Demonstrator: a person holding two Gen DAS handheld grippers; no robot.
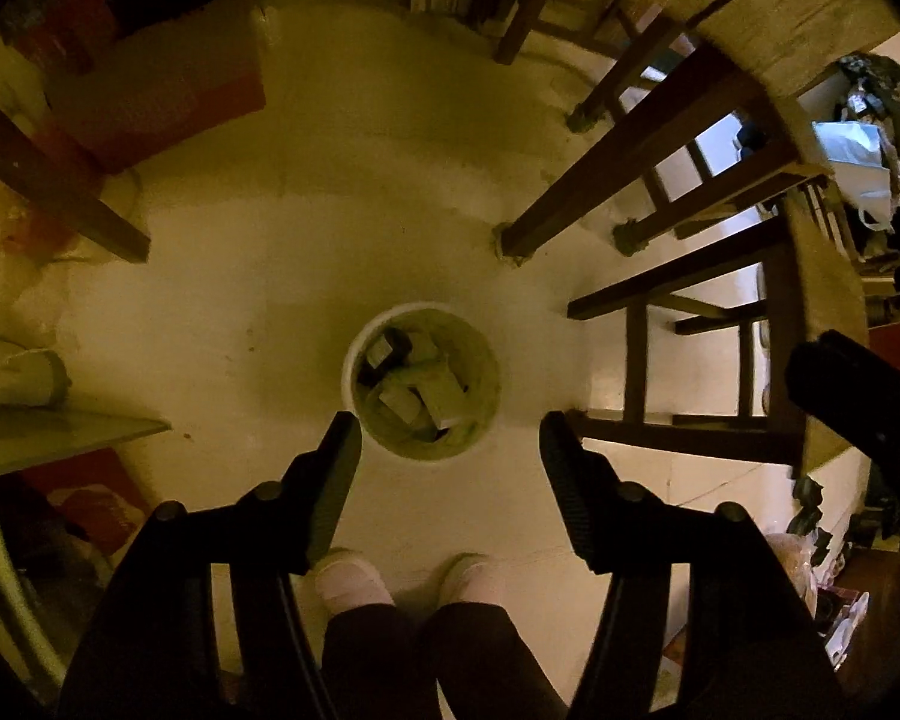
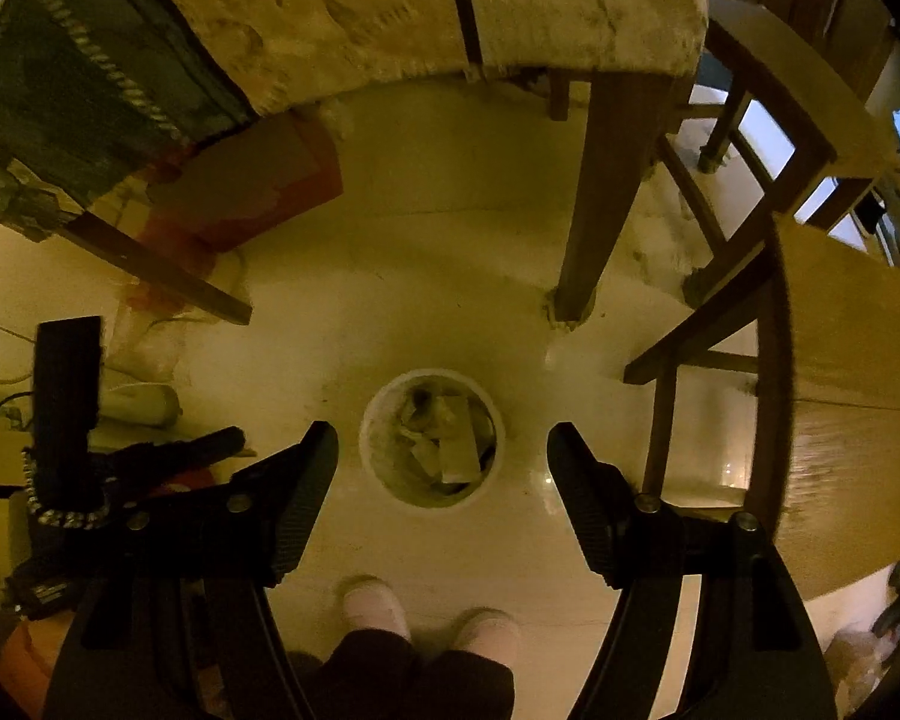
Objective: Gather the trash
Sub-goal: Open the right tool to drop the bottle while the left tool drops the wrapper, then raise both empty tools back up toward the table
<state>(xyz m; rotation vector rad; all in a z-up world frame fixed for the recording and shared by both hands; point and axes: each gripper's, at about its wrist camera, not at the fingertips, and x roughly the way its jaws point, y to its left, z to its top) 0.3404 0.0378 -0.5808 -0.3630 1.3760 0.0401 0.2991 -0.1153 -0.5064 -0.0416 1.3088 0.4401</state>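
Observation:
A round white trash bin (image 1: 354,387) stands on the pale floor below both grippers, with several crumpled papers and small boxes (image 1: 417,387) inside. It also shows in the right wrist view (image 2: 369,450), with the trash (image 2: 444,441) in it. My left gripper (image 1: 450,429) is open and empty, held high above the bin. My right gripper (image 2: 441,438) is open and empty, also high above the bin. The left gripper's body (image 2: 66,414) shows at the left of the right wrist view. The right gripper's body (image 1: 852,396) shows at the right edge of the left wrist view.
Wooden chair legs (image 1: 618,180) and a chair frame (image 1: 690,372) stand right of the bin, under a wooden table (image 2: 858,396). A red and brown cardboard box (image 1: 168,108) lies at the far left. The person's feet in pale slippers (image 1: 354,585) stand just before the bin.

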